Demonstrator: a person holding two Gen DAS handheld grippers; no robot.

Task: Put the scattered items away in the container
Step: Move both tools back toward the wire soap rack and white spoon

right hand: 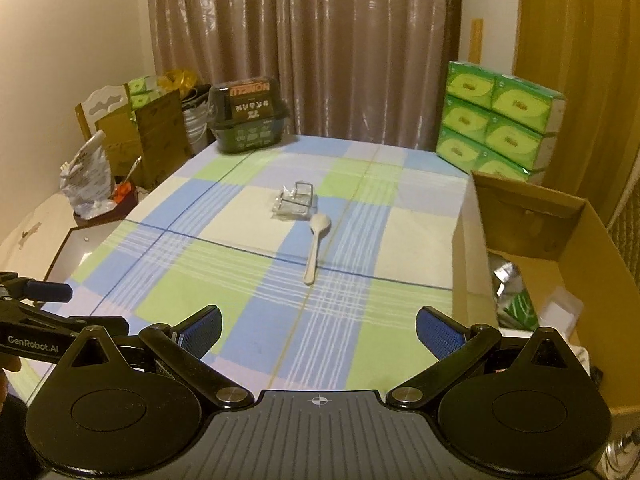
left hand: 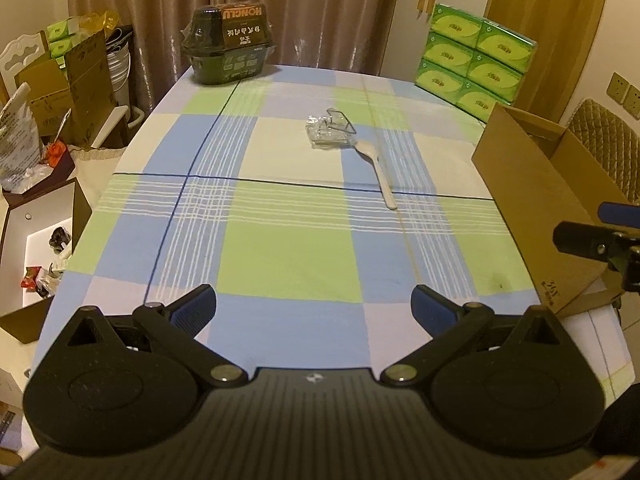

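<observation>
I'm working in a lived-in home dining room: a bench under a checked blue-and-green tablecloth (left hand: 280, 240), floor-length brown curtains (right hand: 320, 48), stacked green tissue packs (right hand: 500, 116), a quilted dining chair (left hand: 608, 140) and cardboard boxes (left hand: 68, 80) piled in the corner.

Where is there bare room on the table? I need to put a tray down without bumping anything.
The near half of the table is bare, between the spoon and the grippers. The left side is free up to the dark food box. It is crowded at the cardboard box and around the clear wrapper.
</observation>
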